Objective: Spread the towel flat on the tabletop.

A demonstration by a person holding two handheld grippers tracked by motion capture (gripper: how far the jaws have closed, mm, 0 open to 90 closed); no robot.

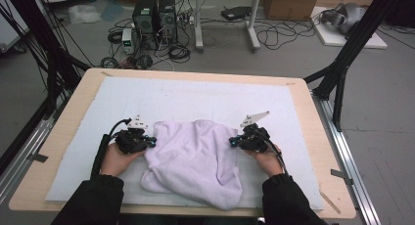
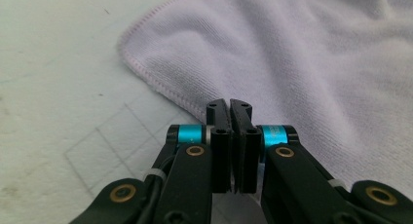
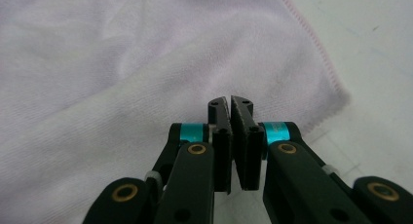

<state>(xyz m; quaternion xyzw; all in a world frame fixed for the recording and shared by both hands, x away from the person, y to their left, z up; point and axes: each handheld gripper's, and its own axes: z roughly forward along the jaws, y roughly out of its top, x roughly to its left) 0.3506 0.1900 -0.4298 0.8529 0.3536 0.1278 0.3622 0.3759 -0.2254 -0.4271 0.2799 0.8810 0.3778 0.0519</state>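
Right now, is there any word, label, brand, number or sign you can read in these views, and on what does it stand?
None can be read.
The towel, the white mat and both grippers bear no print that shows.
The computer towers and the cardboard box on the floor beyond the table are too small and blurred to show any lettering.
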